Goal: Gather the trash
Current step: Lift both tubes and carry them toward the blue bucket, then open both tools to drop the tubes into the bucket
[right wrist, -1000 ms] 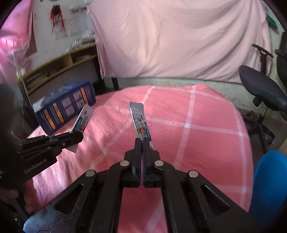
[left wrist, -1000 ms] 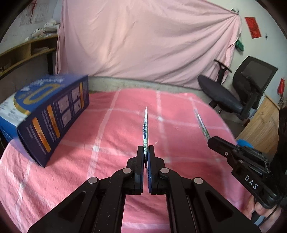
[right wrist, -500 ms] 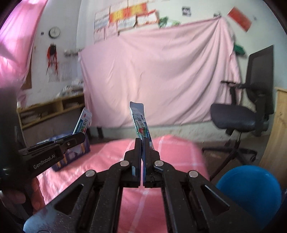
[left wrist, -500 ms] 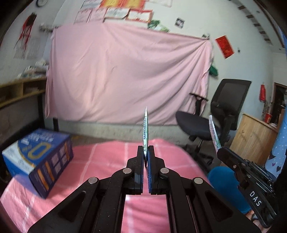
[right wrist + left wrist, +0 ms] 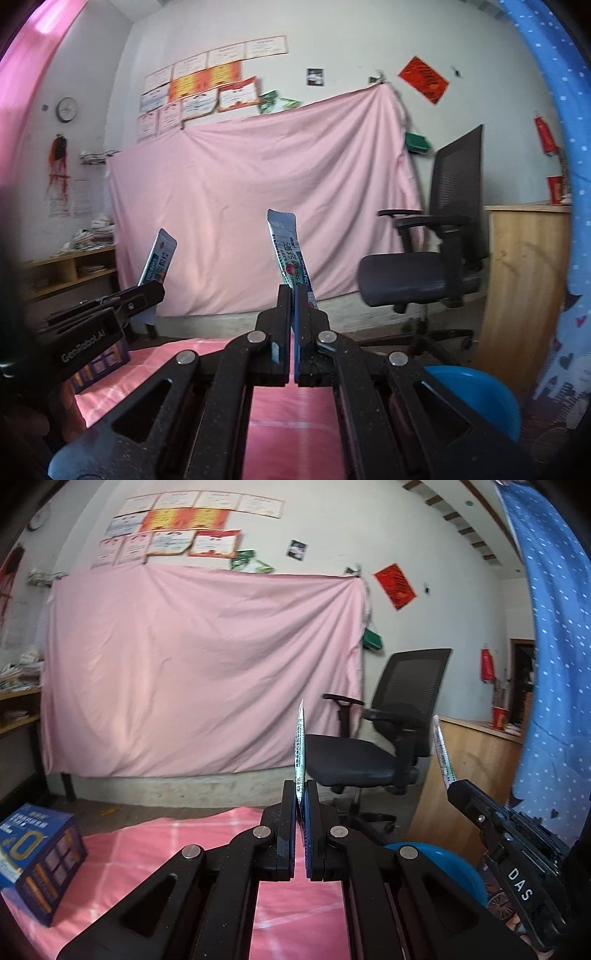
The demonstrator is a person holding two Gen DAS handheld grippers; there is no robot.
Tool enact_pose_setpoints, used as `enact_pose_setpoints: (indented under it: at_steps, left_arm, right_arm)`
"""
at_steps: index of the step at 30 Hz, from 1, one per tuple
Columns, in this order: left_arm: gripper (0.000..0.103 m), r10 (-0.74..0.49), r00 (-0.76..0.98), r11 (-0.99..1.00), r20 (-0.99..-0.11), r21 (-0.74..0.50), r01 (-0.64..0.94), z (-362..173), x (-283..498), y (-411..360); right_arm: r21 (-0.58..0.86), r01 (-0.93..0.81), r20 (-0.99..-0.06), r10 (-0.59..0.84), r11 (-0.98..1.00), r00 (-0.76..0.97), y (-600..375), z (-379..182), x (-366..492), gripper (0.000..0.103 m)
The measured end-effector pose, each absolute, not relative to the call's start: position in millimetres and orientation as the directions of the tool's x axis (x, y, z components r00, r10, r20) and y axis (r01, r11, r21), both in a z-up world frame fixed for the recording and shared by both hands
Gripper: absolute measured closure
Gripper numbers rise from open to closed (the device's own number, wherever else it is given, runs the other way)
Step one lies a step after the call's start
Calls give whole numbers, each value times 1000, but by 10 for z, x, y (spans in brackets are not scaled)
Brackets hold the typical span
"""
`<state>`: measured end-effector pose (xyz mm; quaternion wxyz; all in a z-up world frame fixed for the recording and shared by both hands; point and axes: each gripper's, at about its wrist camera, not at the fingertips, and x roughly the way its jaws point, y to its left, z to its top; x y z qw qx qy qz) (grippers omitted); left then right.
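Since a second earlier, both views had swung up from the pink checked cloth [image 5: 155, 849] toward the room beyond, and the blue carton [image 5: 38, 860] had slid from large at nine o'clock to small at eight o'clock in the left view. Nearest us, our left gripper [image 5: 301, 794] was clamped tight on a thin sachet [image 5: 300, 746] seen edge-on and standing up at twelve o'clock; our right gripper [image 5: 292, 295] was likewise closed on a blue sachet [image 5: 290, 251] tilted slightly toward eleven o'clock. We judged the task partway done: two pieces of trash were picked up and carried clear of the cloth, with dropping them still left, probably into the blue bin [image 5: 476, 398] at four o'clock, though we could not tell whether more litter remained. As for writing, "DAS" showed on the right gripper's body in the left view, "GenRobot.AI" on the left gripper's body in the right view, and the sachet print was too small for us to read. Farther off stood a black office chair [image 5: 388, 753] at three o'clock, then the pink sheet [image 5: 199, 672] hung on the wall, with framed certificates [image 5: 177, 535] above it at twelve o'clock.
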<state>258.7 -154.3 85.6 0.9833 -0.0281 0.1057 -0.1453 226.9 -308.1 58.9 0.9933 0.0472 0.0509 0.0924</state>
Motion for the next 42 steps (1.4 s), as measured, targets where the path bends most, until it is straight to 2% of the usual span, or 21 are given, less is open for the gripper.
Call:
enact_pose_setpoints:
  at_steps: [10, 20, 34, 42]
  left_arm:
    - [101, -386, 889, 922, -246, -101, 373, 837, 2731, -2133]
    - [101, -446, 838, 894, -315, -99, 438, 676, 2867, -2524]
    - [101, -506, 737, 860, -448, -200, 469, 235, 3216, -2831]
    - [101, -527, 665, 842, -529, -218, 493, 29, 3362, -3058]
  right_arm:
    - [184, -40, -147, 68, 982, 987, -3546, 512, 2237, 89]
    - [249, 75, -267, -6, 966, 964, -3873, 336, 2283, 88]
    - [275, 167, -400, -46, 947, 915, -4257, 102, 2449, 88]
    - [290, 189, -476, -30, 938, 879, -4445, -76, 2576, 88]
